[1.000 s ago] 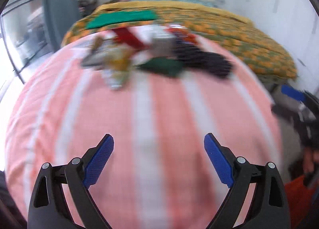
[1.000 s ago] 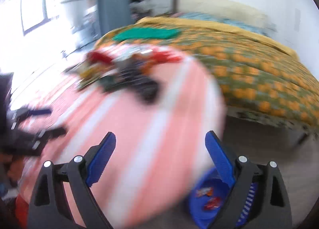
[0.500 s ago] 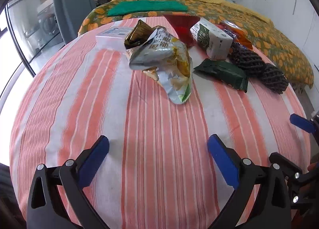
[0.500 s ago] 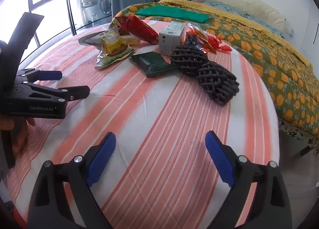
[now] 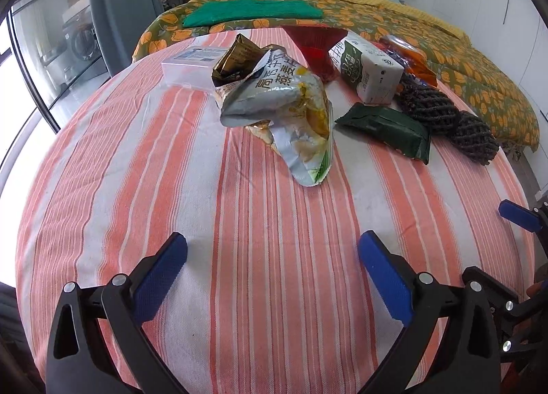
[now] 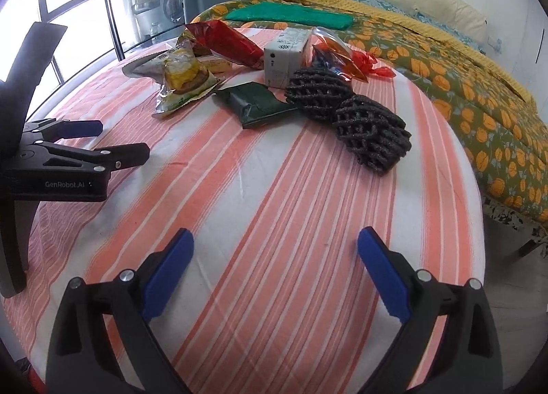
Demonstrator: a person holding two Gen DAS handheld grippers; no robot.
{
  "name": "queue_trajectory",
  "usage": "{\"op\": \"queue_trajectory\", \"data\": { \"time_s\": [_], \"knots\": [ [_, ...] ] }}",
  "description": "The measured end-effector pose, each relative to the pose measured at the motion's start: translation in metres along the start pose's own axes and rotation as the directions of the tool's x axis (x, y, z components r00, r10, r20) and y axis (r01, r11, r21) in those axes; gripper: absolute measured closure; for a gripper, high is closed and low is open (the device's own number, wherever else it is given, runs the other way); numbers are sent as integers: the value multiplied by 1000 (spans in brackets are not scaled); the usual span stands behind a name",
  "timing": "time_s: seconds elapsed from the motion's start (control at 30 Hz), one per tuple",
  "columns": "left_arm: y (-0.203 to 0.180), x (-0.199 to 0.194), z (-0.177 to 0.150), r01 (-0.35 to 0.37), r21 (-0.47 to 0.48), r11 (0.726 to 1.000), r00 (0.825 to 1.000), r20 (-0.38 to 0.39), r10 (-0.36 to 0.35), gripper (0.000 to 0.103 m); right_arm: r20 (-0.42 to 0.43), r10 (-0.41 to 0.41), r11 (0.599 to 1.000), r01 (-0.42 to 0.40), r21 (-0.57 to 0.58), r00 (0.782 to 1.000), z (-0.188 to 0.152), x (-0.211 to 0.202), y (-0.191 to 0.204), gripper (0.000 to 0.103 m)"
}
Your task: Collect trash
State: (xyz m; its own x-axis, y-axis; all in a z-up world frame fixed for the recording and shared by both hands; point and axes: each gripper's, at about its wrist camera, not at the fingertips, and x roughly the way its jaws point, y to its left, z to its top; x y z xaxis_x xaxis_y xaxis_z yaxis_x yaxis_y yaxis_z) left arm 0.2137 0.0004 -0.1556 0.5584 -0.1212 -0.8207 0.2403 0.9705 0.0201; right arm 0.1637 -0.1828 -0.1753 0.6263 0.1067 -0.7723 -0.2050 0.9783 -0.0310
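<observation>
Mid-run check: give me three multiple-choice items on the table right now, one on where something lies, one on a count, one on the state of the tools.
1. The dark green packet lies:
A. between the silver snack bag and the black mesh nets
B. on the bed
C. under the clear box

2. Black mesh nets on the striped tablecloth:
A. one
B. two
C. four

3. The left tool and right tool are:
A. both shut on trash
B. left shut, right open
C. both open and empty

Key: 1 A, the packet sits between bag and nets in both views. 2 B, two netted lumps lie side by side. 3 C, each wrist view shows blue pads spread wide over bare cloth.
</observation>
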Motion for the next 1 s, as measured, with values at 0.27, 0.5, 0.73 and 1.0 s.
{"op": "queue_trajectory", "data": {
  "time_s": [0.27,0.5,0.73,1.0],
  "knots": [
    [0,0,0,0,0,1000,1000,0,0,4,4,-6,1000,6,-4,1000,-1,-1,0,9],
    [0,0,0,0,0,1000,1000,0,0,4,8,-17,1000,17,-11,1000,-1,-1,2,9],
    [-1,0,0,0,0,1000,1000,0,0,4,7,-15,1000,15,-10,1000,-1,-1,2,9],
    [0,0,0,0,0,1000,1000,0,0,4,7,-16,1000,16,-10,1000,0,-1,2,8]
  ]
}}
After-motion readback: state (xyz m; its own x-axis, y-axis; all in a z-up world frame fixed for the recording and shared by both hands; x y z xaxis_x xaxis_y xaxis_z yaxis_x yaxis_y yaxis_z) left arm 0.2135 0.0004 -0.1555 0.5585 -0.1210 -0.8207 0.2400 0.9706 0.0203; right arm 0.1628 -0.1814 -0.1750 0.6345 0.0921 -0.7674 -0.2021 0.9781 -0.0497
